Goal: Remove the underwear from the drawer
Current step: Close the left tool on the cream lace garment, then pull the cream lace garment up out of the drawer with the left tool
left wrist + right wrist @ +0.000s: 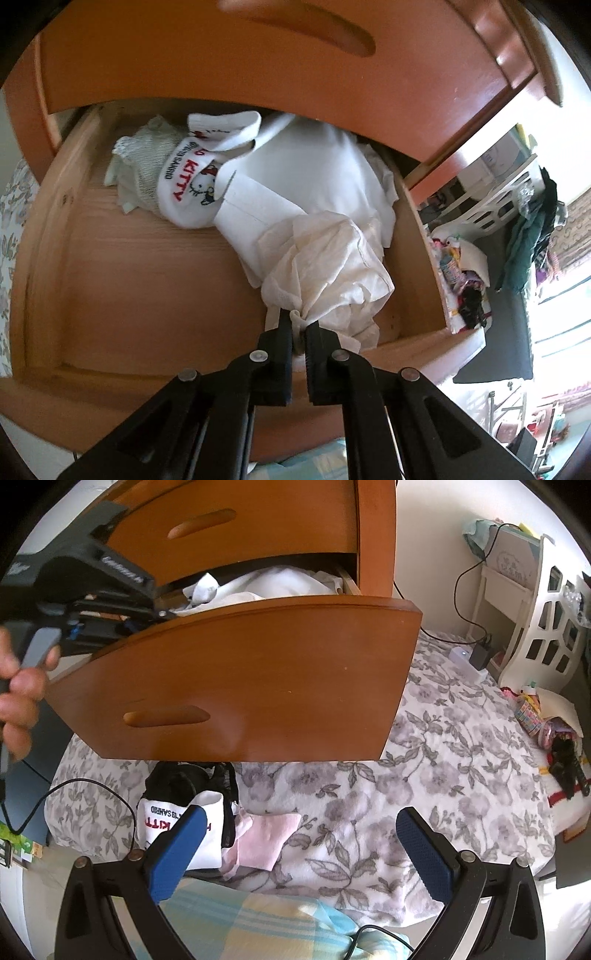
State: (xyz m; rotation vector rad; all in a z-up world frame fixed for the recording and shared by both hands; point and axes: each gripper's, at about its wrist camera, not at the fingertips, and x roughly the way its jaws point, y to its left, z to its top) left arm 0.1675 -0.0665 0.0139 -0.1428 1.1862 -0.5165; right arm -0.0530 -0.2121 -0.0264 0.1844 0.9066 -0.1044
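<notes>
The left gripper [298, 325] has its jaws clenched on a bunched corner of cream underwear [328, 269] by the drawer's [417, 236] front right corner, the right gripper [301, 830] gapes empty, and that thin pinch may slip or drag neighbouring whites [314, 173] out.

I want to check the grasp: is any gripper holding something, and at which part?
The left gripper is shut on the cream garment, pinching a bunched edge nearest the drawer's front. The right gripper is open and holds nothing.

Left wrist close, down into drawer [147, 280] — right probably farther; drawer shared.
</notes>
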